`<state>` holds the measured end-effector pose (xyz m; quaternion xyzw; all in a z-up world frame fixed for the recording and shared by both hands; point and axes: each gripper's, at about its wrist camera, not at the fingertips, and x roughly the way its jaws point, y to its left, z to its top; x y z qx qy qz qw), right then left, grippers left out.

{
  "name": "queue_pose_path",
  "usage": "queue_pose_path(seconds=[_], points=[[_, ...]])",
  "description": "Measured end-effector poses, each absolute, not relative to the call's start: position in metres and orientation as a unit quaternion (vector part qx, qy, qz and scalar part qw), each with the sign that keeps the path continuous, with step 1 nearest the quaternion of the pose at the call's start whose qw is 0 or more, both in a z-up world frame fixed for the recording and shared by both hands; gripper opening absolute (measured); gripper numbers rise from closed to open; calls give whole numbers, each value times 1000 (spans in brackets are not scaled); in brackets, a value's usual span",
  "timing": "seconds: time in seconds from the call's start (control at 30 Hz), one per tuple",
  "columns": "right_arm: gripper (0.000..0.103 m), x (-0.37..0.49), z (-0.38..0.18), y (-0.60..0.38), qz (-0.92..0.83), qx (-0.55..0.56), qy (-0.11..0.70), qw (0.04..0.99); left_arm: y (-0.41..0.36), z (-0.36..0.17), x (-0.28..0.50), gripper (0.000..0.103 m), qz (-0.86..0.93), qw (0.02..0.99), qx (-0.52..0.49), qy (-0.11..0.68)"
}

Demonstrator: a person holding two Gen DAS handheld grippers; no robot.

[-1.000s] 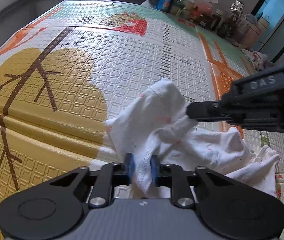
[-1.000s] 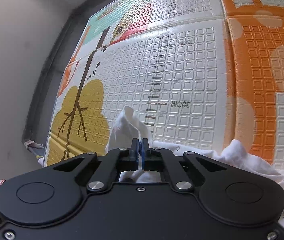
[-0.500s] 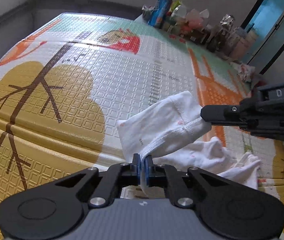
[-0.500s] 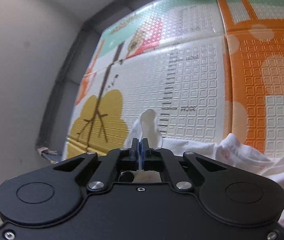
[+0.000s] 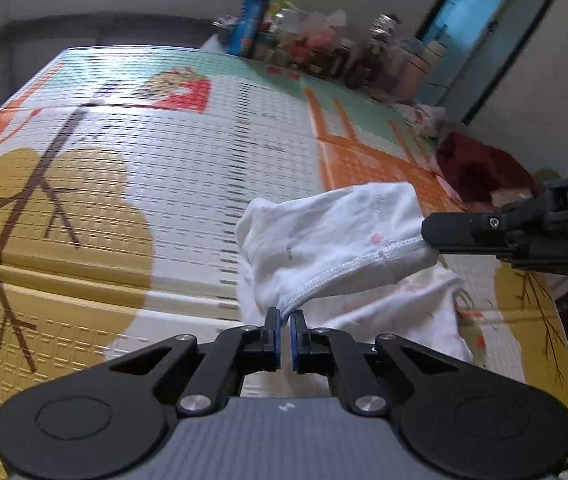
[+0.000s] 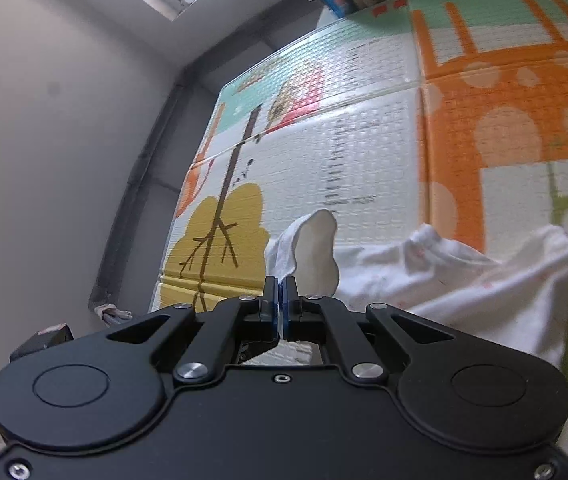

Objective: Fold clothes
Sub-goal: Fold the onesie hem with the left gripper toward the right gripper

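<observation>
Grippers, left point(image 5: 283, 318) and right point(image 6: 280, 286), both clamp white garment's point(image 5: 336, 236) hem.

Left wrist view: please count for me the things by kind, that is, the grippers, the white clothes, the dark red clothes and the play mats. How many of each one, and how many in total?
Grippers: 2, the left gripper and the right gripper
White garment: 1, held by both grippers
Dark red cloth: 1
Play mat: 1
Total: 5
</observation>
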<state>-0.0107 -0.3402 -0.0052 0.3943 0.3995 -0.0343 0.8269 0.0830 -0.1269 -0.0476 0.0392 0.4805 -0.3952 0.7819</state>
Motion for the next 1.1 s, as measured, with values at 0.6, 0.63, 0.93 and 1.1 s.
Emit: queue_pose_path(seconds=[0.6, 0.63, 0.93, 1.1], points=[[1, -106, -31, -392, -157, 408, 405, 803, -191, -66, 35, 7, -479, 714, 100, 501], [1, -110, -33, -394, -164, 405, 406, 803, -194, -69, 33, 7, -480, 709, 102, 506], [1, -126, -66, -401, -211, 381, 448, 781, -211, -92, 17, 10, -484, 681, 126, 535], [2, -130, -88, -403, -202, 400, 470, 760, -208, -83, 19, 11, -483, 689, 123, 527]])
